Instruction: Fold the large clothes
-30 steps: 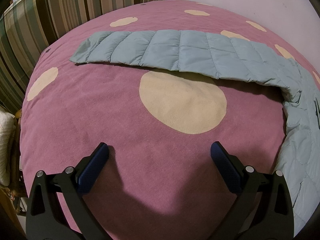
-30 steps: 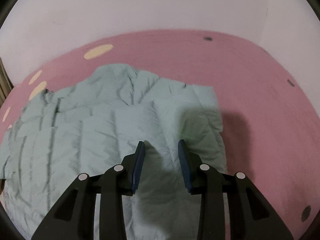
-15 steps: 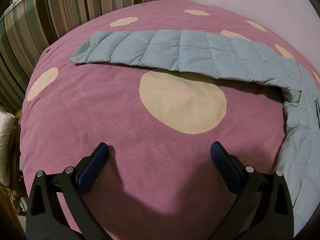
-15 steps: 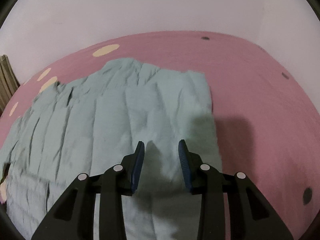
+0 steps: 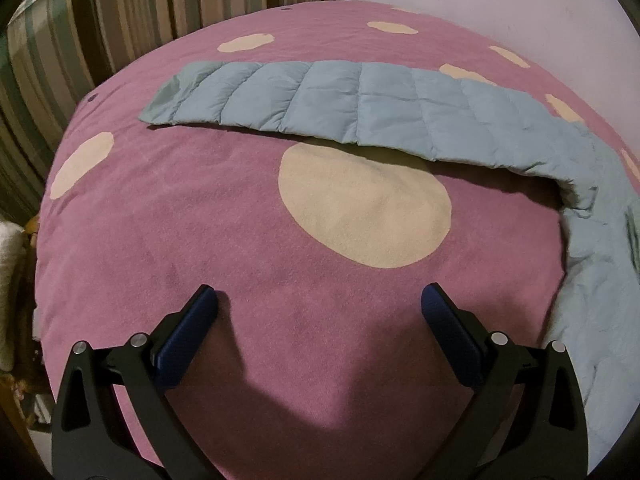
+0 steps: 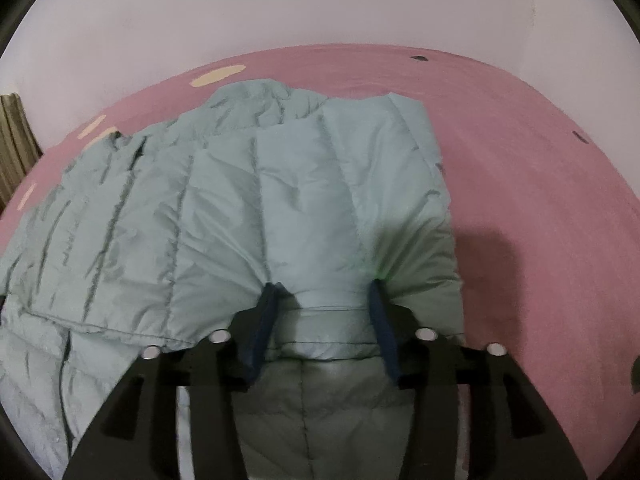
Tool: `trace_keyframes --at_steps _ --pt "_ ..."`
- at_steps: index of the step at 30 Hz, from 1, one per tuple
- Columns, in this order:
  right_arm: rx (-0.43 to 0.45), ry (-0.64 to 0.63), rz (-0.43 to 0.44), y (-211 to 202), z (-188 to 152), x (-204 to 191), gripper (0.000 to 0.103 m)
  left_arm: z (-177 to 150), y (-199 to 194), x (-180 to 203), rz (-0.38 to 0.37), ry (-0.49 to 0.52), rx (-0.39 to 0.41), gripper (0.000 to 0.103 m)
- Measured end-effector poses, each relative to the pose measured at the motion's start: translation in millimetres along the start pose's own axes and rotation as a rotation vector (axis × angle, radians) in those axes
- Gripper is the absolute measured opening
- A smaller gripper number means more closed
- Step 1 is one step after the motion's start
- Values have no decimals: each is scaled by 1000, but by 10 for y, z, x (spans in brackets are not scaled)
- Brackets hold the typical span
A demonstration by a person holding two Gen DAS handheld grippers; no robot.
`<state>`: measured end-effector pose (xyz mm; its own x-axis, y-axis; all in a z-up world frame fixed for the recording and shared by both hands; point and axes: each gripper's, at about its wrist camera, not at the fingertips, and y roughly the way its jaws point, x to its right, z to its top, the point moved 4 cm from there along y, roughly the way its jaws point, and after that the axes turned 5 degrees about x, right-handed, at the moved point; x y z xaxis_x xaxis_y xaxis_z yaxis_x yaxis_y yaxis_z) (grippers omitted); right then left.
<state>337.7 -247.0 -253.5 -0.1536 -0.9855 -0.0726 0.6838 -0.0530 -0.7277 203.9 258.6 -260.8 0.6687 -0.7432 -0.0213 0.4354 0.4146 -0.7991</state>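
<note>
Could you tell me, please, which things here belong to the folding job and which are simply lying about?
Part of the job:
- quilted jacket, sleeve stretched out
- right gripper, jaws just opening astride a fold
- left gripper, open

Just there:
- spotted blanket
- striped curtain
- wall

No readable text, label, brand, number or sign is showing anywhere in either wrist view.
</note>
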Motion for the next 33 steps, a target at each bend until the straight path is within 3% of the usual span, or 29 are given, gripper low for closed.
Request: trace_keyframes --at_steps 4,8,12,14,16,20,22,24,26,29,30,33 --pt "3 -31 -30 -17 -19 -48 60 117 -59 -211 -105 -48 6 101" --pt "8 -27 -25 -18 -11 -34 60 401 -92 -681 -34 -133 78 101" --pt "10 -31 -30 -14 -14 -42 60 765 135 -1191 -8 -242 81 101" --pt "11 -32 -30 -13 -11 -43 61 929 282 -1405 6 -288 85 96" --pt "11 -32 -30 -7 -10 -38 61 1035 425 -1538 -19 -323 61 91" --pt "13 -35 -32 -13 -13 -41 61 1166 708 -1708 -92 -411 9 90" --pt "13 -35 -30 -8 -5 -31 62 1230 745 -1747 -100 -419 30 90" --pt "13 -34 -31 -13 -11 -34 62 1277 798 -1792 -96 -434 47 77" --pt "13 -35 -30 -12 -10 -37 63 1298 839 -1811 -55 -435 62 47" --pt "14 -35 -30 -9 -7 -32 64 1327 898 -1745 -16 -363 80 12" --pt "14 -36 -30 -6 -5 -31 64 1332 901 -1724 -38 -353 87 6" --pt "16 -32 -46 -11 -7 -22 69 1339 832 -1668 -40 -339 111 5"
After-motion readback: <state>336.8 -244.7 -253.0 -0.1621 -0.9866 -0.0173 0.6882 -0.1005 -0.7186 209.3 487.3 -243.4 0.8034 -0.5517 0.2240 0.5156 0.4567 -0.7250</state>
